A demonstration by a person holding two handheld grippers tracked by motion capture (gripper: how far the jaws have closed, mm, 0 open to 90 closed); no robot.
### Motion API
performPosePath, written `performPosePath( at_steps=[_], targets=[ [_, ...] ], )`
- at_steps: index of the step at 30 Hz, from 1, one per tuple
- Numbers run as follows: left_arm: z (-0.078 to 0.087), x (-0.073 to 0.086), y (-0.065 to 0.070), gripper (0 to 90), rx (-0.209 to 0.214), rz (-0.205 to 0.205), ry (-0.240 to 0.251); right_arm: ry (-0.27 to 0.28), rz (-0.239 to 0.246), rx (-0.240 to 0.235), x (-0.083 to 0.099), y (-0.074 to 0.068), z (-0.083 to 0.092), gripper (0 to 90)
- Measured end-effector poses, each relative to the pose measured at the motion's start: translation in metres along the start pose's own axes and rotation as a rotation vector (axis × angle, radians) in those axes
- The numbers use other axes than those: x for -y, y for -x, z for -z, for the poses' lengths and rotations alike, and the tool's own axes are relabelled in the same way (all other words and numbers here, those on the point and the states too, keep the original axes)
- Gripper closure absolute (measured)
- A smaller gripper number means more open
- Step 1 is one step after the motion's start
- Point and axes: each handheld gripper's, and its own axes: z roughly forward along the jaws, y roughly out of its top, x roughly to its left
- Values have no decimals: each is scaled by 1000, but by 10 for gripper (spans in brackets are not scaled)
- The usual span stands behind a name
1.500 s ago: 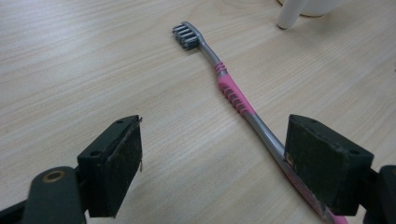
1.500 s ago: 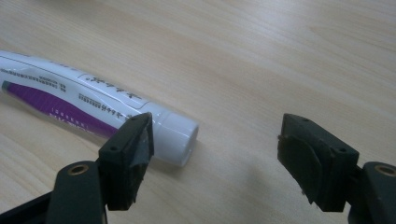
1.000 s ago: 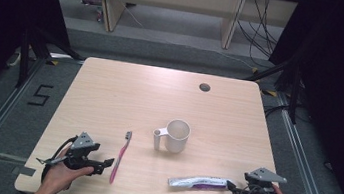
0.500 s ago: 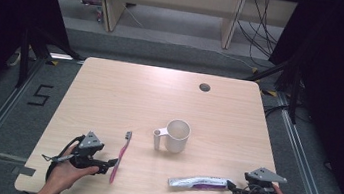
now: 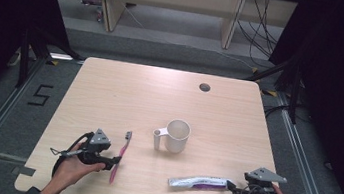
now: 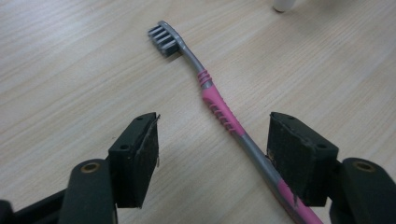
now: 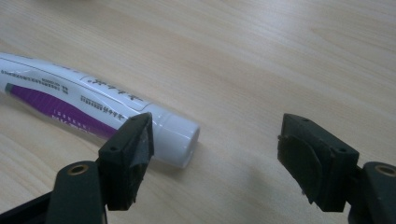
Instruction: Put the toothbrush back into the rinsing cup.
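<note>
A pink and grey toothbrush (image 5: 120,155) lies on the table, bristle end pointing away. My left gripper (image 5: 114,162) is open at its handle; in the left gripper view the toothbrush (image 6: 219,109) runs between the jaws, its handle passing close to the right-hand jaw. A white and purple toothpaste tube (image 5: 199,182) lies near the front edge, cap towards my right gripper (image 5: 231,188). That gripper (image 7: 217,154) is open, with the tube's cap (image 7: 175,135) beside its left-hand jaw. A white mug (image 5: 174,136) stands upright mid-table.
The wooden table (image 5: 124,96) has a round cable hole (image 5: 205,87) near its far edge. A person's hands hold both grippers at the front edge. Shelving legs and cables lie on the floor beyond the table.
My left gripper has moved right, up to the toothbrush handle. The right gripper has stayed at the tube's cap end.
</note>
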Motion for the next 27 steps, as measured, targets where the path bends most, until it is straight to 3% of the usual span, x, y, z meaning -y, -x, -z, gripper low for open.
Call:
performPosePath(
  at_steps=[3,4,5,6,9,10,16,17,18,20,21,22,27],
  targets=[
    [0,-3,0,388,5,-8,-14,2,7,2,0,0,0,278],
    [-1,-3,0,388,5,-3,-11,-15,-40,-9,0,-3,1,278],
    [-1,-4,1,398,8,7,-8,-4,-33,-19,0,-3,-1,278],
    [-1,-5,-1,412,8,-8,-19,-7,-44,-32,0,-3,-1,278],
    [-2,-7,-2,447,13,-5,-29,-16,-58,-19,0,-5,0,278],
    [-3,-8,-2,457,9,-3,-34,-4,-26,-29,0,-3,-2,278],
    [-8,-13,2,508,26,-27,-74,-2,-14,-18,0,-3,-2,278],
    [-8,-14,1,518,33,-53,-95,-1,-13,-19,0,-3,-2,278],
    [-9,-16,2,536,30,-52,-98,-10,3,-24,-1,-1,-1,278],
    [-9,-19,3,544,29,-75,-118,-10,3,-15,-1,-2,-1,278],
    [-10,-20,4,553,26,-79,-118,-5,-20,-31,0,-4,-3,278],
    [-11,-22,5,571,22,-86,-127,3,22,-21,-1,-1,-3,278],
    [-17,-25,5,624,26,-112,-180,1,22,-17,-1,-1,-2,279]
  ],
)
